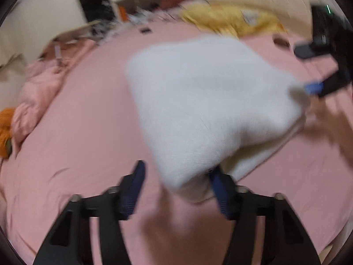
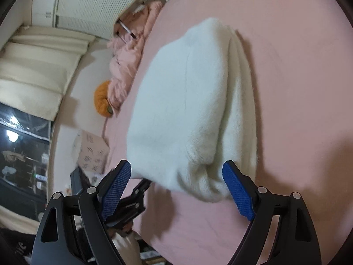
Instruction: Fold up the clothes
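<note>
the fluffy white knitted sweater (image 2: 187, 110) is seen already folded on the pink bedsheet (image 2: 297, 88), released by both parted grippers (image 2: 176, 190) (image 1: 176, 187).

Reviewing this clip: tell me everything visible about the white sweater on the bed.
The white sweater is a fuzzy, soft-looking knit, folded into a thick, roughly rectangular bundle with stacked layers showing along one side and a ribbed edge at its near end. It lies on the pink bedsheet. The right gripper stands open astride its near end, pads apart from it. The left gripper is open at another corner; blur hides any contact.
</note>
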